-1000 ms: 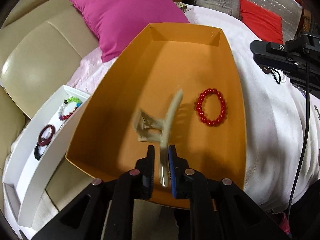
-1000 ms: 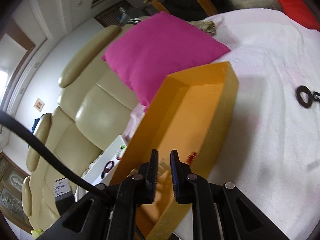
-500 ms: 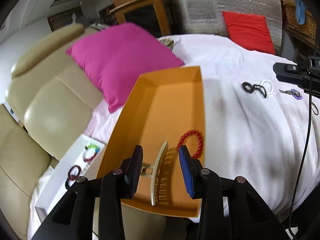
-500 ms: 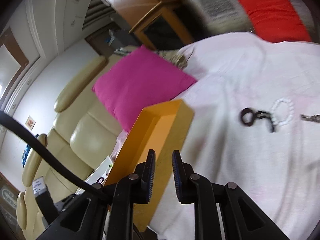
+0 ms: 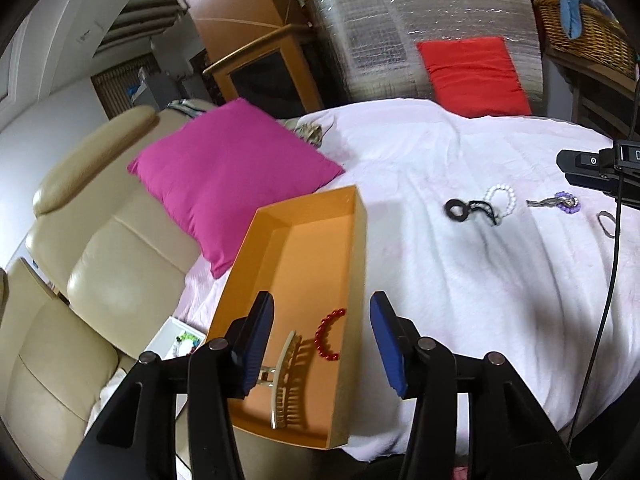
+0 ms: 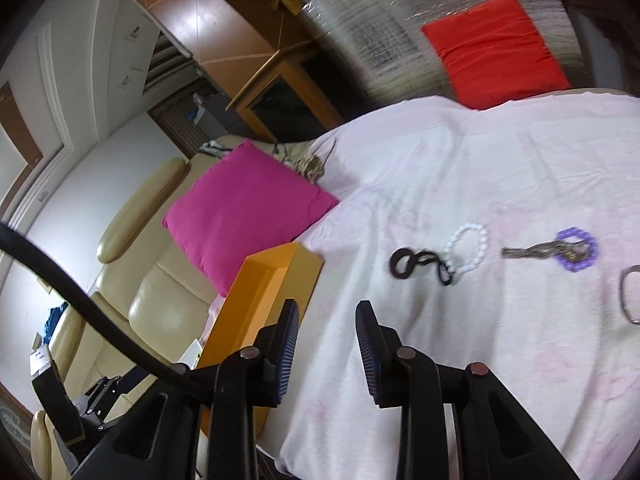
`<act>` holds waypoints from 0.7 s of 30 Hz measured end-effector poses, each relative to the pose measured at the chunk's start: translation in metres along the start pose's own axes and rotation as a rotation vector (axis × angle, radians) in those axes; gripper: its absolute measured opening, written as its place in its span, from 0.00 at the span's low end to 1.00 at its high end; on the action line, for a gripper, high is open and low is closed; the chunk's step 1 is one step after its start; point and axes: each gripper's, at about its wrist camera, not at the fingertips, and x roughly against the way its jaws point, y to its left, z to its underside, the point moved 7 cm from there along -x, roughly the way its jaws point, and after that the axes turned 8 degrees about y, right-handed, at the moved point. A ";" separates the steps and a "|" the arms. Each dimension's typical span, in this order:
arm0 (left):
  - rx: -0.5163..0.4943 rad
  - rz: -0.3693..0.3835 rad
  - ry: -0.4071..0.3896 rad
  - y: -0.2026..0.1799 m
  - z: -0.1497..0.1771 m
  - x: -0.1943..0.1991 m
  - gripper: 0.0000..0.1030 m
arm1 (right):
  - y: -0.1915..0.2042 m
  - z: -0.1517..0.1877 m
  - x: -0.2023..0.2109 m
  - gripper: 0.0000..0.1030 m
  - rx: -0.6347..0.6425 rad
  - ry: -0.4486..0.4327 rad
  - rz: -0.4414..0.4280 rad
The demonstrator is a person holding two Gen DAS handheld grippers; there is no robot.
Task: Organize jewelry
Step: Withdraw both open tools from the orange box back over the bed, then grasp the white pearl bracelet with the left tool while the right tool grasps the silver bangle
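An orange box [image 5: 304,216] lies on the white sheet [image 5: 460,280]. In it are a beige hair claw clip [image 5: 286,376] and a red bead bracelet [image 5: 328,336]. My left gripper [image 5: 322,340] is open and empty, raised above the box's near end. My right gripper [image 6: 328,340] is open and empty above the sheet, right of the orange box [image 6: 272,280]. On the sheet lie a black hair tie [image 6: 420,266], a white bead bracelet [image 6: 470,248], a purple bead bracelet with a metal chain [image 6: 568,252] and a grey ring [image 6: 628,296].
A magenta pillow [image 5: 228,172] rests on the beige sofa [image 5: 100,264] left of the box. A white tray [image 5: 176,340] with bracelets sits below the box's left side. The other gripper's body [image 5: 592,168] shows at right. A red cushion [image 6: 496,48] is behind.
My left gripper let go of the claw clip into the orange box, opened wide and pulled back up. My right gripper opened and swung right toward the loose jewelry.
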 end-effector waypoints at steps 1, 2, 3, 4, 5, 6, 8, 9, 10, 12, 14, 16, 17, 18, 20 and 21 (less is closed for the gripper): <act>-0.007 -0.003 -0.006 -0.004 -0.002 0.003 0.49 | -0.004 -0.001 0.005 0.31 -0.005 -0.012 0.002; -0.015 -0.004 -0.011 -0.009 -0.005 0.006 0.49 | -0.008 -0.003 0.012 0.31 -0.009 -0.024 0.004; -0.023 -0.004 -0.017 -0.013 -0.007 0.009 0.50 | -0.010 -0.003 0.016 0.31 -0.012 -0.030 0.006; -0.033 -0.004 -0.023 -0.018 -0.010 0.012 0.50 | -0.013 -0.004 0.020 0.31 -0.014 -0.036 0.008; -0.042 -0.004 -0.028 -0.023 -0.012 0.014 0.50 | -0.016 -0.005 0.026 0.31 -0.016 -0.044 0.010; -0.049 -0.003 -0.031 -0.028 -0.014 0.016 0.50 | -0.018 -0.006 0.029 0.31 -0.016 -0.050 0.013; -0.064 0.002 -0.039 -0.036 -0.018 0.019 0.50 | -0.024 -0.006 0.038 0.31 -0.017 -0.061 0.020; -0.070 0.003 -0.043 -0.040 -0.020 0.021 0.50 | -0.026 -0.007 0.042 0.31 -0.017 -0.066 0.024; -0.078 0.005 -0.047 -0.045 -0.022 0.023 0.50 | -0.029 -0.007 0.047 0.31 -0.019 -0.072 0.028; -0.089 0.011 -0.053 -0.053 -0.026 0.025 0.50 | -0.036 -0.008 0.055 0.31 -0.022 -0.083 0.038; -0.104 0.018 -0.060 -0.062 -0.030 0.027 0.50 | -0.045 -0.008 0.063 0.31 -0.031 -0.094 0.049; -0.116 0.022 -0.064 -0.071 -0.033 0.028 0.50 | -0.055 -0.008 0.071 0.31 -0.044 -0.102 0.061; -0.125 0.027 -0.066 -0.077 -0.036 0.027 0.50 | -0.060 -0.009 0.075 0.31 -0.051 -0.105 0.067; -0.131 0.033 -0.067 -0.082 -0.038 0.026 0.50 | -0.064 -0.009 0.078 0.31 -0.054 -0.109 0.074; -0.139 0.045 -0.067 -0.092 -0.042 0.023 0.52 | -0.074 -0.010 0.086 0.31 -0.062 -0.119 0.092; -0.141 0.054 -0.066 -0.097 -0.044 0.020 0.57 | -0.081 -0.010 0.090 0.31 -0.068 -0.121 0.101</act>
